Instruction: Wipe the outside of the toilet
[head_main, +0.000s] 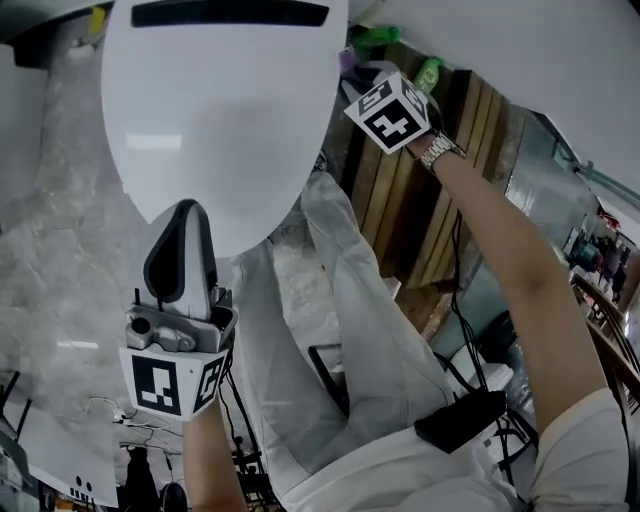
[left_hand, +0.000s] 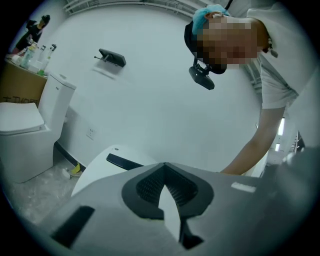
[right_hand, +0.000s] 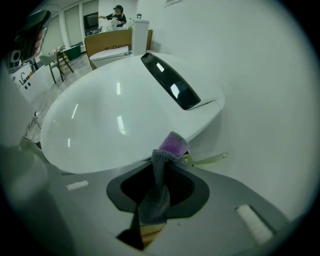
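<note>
The white toilet (head_main: 220, 130) fills the top of the head view with its lid shut; it also shows as toilet (right_hand: 115, 115) and toilet (left_hand: 100, 167). My right gripper (head_main: 365, 85) is at the toilet's right side near the back, by the wall. In the right gripper view the right gripper (right_hand: 167, 157) is shut on a grey cloth (right_hand: 159, 190), whose purple end (right_hand: 173, 145) touches the rim under the lid. My left gripper (head_main: 185, 215) hangs just in front of the bowl's front tip, shut and empty. The left gripper (left_hand: 164, 172) points up past the toilet at the wall.
A wooden panel (head_main: 440, 200) with green bottles (head_main: 428, 72) stands to the right of the toilet. A second toilet (left_hand: 25, 135) stands further along the wall. Crinkled plastic sheet (head_main: 60, 250) covers the floor. My white-trousered legs (head_main: 350, 330) are beside the bowl.
</note>
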